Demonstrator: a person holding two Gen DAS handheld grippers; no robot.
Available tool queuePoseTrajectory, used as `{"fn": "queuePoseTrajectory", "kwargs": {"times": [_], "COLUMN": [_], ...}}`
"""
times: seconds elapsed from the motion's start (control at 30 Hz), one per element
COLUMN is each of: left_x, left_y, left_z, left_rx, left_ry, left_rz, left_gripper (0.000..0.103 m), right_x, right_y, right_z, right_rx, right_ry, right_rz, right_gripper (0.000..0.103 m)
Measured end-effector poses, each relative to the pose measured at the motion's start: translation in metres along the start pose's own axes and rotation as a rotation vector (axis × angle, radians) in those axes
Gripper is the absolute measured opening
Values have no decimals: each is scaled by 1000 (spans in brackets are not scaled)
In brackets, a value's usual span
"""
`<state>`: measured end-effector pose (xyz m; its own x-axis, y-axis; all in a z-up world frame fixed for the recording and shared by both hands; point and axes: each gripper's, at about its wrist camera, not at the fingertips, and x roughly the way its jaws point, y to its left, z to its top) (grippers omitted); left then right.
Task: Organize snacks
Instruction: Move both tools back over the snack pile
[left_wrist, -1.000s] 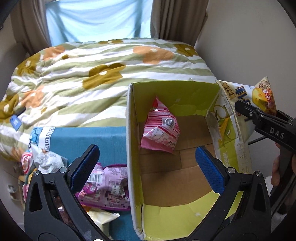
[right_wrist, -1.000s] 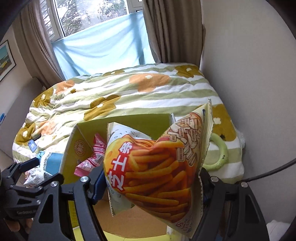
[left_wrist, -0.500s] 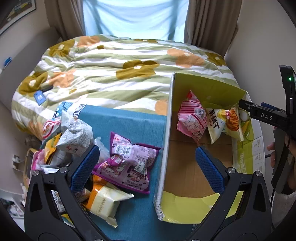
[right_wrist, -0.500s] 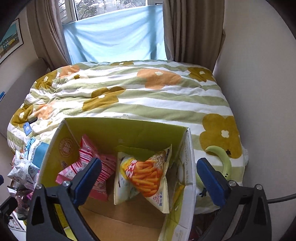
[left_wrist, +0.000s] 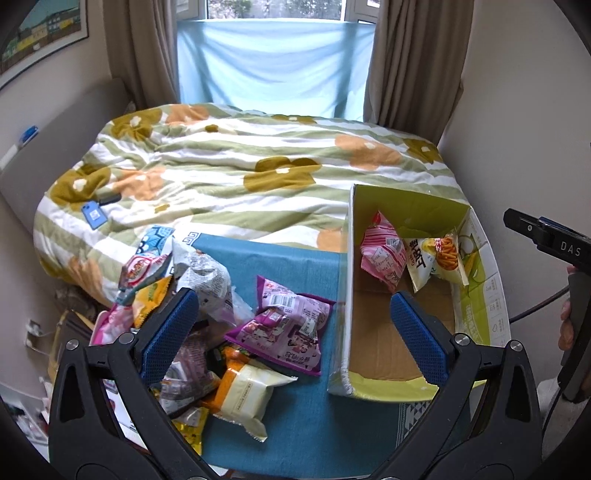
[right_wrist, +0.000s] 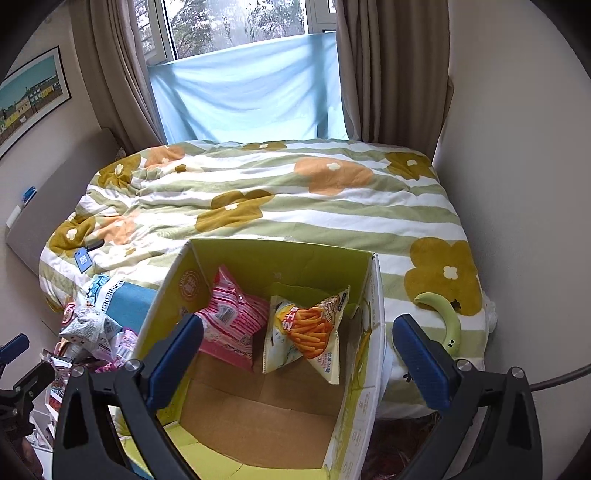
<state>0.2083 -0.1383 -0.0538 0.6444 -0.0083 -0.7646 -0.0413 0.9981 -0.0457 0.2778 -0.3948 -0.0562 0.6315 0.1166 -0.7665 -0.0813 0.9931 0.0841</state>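
Both tools hang empty above the bed-end work area. The left gripper (left_wrist: 291, 325) stands wide, nothing between its blue pads, poised over the loose pile of snacks (left_wrist: 192, 314) on the blue cloth (left_wrist: 295, 258). The right gripper (right_wrist: 295, 354) is likewise spread wide and empty, above the cardboard box (right_wrist: 354, 406).

Inside the box, at its far end, a pink striped packet (right_wrist: 232, 325) leans beside an orange fries packet (right_wrist: 310, 325); the two touch. The near half of the box floor is bare cardboard.

Step in hand, as judged: fetch the next packet from the pile. The purple packet (left_wrist: 284, 325) lies uppermost and nearest the box wall (the easiest candidate). Best taken by a sealed edge or corner, since the puffed middle would slip or crush. Lift it over the left box wall, then set it on the bare floor, upright against the pair.
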Motion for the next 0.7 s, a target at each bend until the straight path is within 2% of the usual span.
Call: {"fn": "queuePoseTrajectory", "kwargs": {"times": [0.2, 0.4, 0.7], "left_x": [-42, -75, -101], "left_y": [47, 103, 184], "left_z": [-17, -40, -81], "left_rx": [37, 83, 94], "left_ry": [-52, -88, -80], "left_rz": [-8, -28, -74], "left_gripper": [103, 103, 103], "right_x": [-60, -107, -135], "right_y": [44, 98, 172], "right_z": [-26, -68, -130], "right_rx": [18, 84, 137], "right_ry": [-90, -164, -184], "right_rz": [-19, -35, -38], "right_gripper": [102, 102, 102]}}
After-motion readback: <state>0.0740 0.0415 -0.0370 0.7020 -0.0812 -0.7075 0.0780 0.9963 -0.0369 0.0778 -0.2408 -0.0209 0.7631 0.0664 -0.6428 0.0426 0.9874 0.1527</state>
